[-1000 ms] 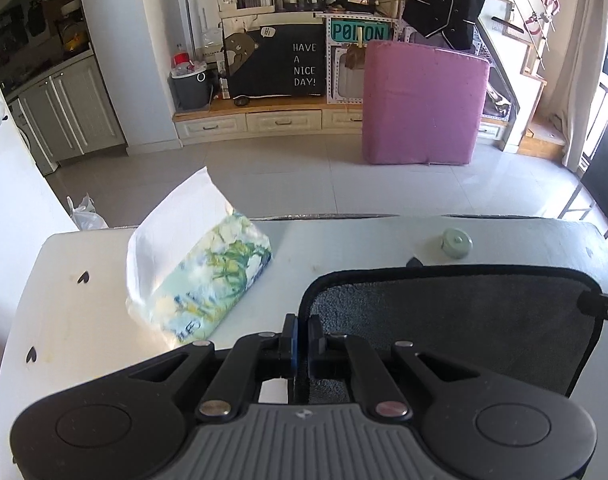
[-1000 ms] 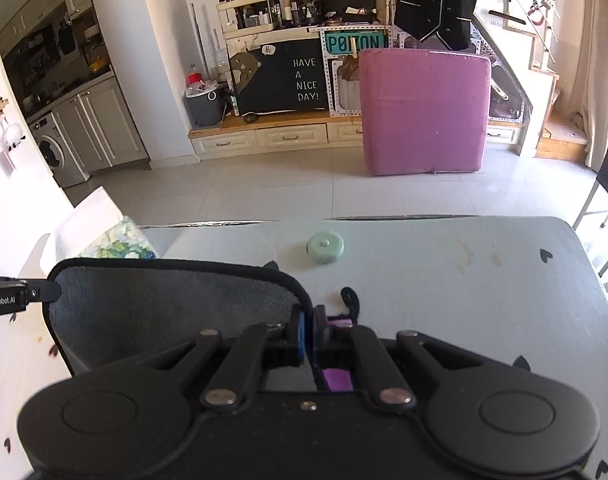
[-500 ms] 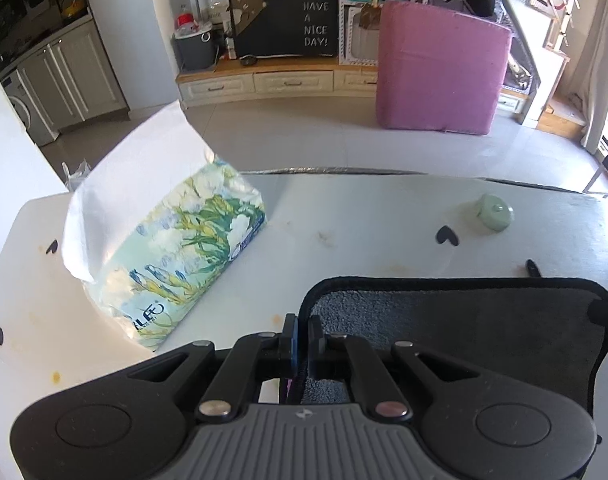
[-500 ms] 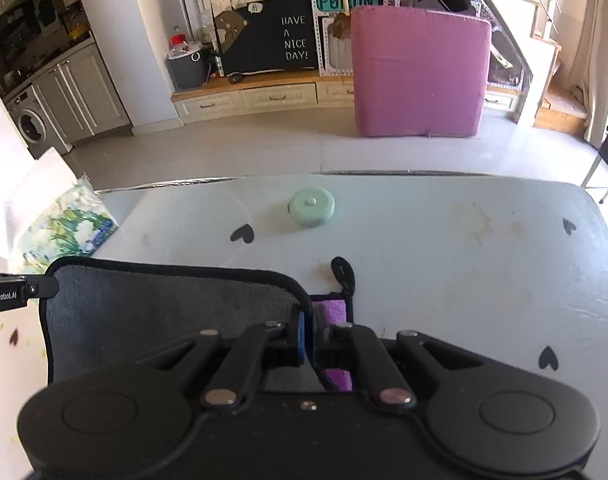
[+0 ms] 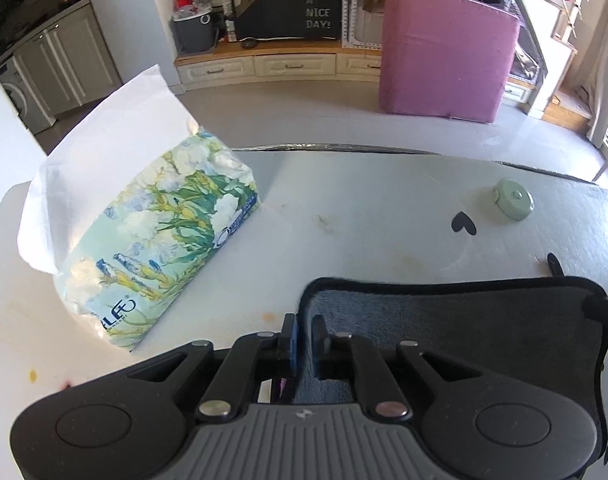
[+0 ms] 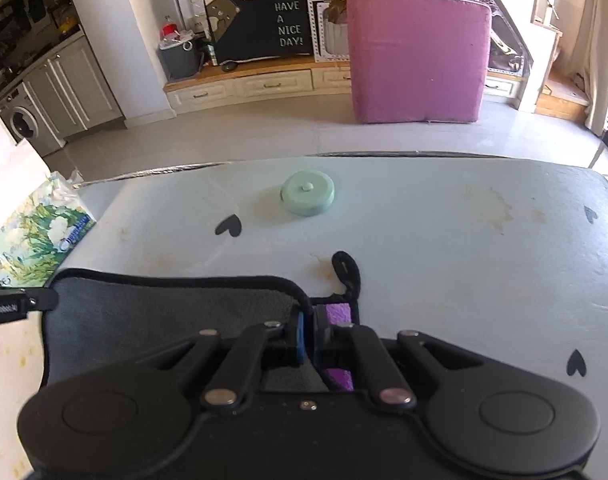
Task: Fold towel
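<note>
Both grippers pinch the gray towel (image 5: 444,320) tight. Left gripper (image 5: 303,340) holds its left corner, right gripper (image 6: 308,334) holds its right corner. It stretches between them above the white table (image 6: 444,240).

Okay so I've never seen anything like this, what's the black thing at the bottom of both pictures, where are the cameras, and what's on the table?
The black shape is a hand-held two-finger gripper; a person holds one in each hand, with no robot arm. Each carries a wide-angle camera looking forward along its fingers, so one picture is from the left gripper and the other from the right gripper. Both are shut on corners of a dark grey towel, the left on its left corner, the right on its right corner, where a purple side shows underneath. On the white table with small black hearts also lie a flowered pack of tissues to the left and a small round green case farther back.
</note>
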Tool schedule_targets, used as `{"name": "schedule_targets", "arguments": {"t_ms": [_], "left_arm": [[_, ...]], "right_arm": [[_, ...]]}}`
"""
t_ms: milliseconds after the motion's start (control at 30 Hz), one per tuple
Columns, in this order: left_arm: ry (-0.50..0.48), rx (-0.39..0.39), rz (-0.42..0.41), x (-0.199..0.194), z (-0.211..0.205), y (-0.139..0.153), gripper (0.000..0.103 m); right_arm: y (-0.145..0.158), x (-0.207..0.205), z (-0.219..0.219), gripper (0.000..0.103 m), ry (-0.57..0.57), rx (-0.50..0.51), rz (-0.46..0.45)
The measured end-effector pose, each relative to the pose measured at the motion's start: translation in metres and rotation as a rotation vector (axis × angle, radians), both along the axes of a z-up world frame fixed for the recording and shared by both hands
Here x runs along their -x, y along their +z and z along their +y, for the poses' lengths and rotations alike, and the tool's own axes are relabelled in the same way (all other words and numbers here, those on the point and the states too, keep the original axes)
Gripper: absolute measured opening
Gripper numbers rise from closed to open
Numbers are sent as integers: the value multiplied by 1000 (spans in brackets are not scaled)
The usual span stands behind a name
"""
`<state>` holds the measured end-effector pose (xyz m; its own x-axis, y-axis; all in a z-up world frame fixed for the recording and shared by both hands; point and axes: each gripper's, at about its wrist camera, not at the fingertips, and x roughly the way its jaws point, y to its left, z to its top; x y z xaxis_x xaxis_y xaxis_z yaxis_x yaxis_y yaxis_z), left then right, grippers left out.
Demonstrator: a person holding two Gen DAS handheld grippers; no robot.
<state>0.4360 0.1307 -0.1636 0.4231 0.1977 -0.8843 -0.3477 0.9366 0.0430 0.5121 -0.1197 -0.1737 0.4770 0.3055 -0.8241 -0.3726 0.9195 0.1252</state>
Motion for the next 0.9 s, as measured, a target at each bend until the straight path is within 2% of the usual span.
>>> {"name": "schedule_targets", "arguments": {"t_ms": [67, 100, 167, 233, 333, 400, 467, 533, 600, 700, 900], "left_arm": [[-1, 2, -3, 2, 1, 0, 40], [-1, 4, -6, 2, 1, 0, 47], [4, 5, -8, 5, 2, 0, 71], [9, 3, -8, 8, 2, 1, 81], [7, 10, 0, 13, 2, 4, 87], [4, 21, 4, 18, 2, 6, 92], [-1, 29, 6, 23, 1, 8, 95], [-6, 23, 14, 28, -1, 11, 96], [-17, 16, 17, 33, -5, 14, 97], [-33, 10, 15, 42, -12, 22, 98], [-42, 23, -2, 57, -22, 39, 99]], "right_arm": [[1, 0, -3, 22, -5, -20, -3], [2, 0, -4, 29, -9, -26, -7], [2, 0, -5, 35, -12, -35, -7], [3, 1, -8, 44, -19, -48, 5], [6, 4, -11, 55, -21, -60, 13], [8, 8, -12, 72, -22, -58, 12], [12, 13, -14, 82, -16, -59, 15], [15, 20, -15, 87, -11, -52, 14], [18, 28, -16, 96, -6, -37, 18], [22, 39, -17, 102, 2, -22, 9], [36, 56, -22, 102, -13, -27, -1]]}}
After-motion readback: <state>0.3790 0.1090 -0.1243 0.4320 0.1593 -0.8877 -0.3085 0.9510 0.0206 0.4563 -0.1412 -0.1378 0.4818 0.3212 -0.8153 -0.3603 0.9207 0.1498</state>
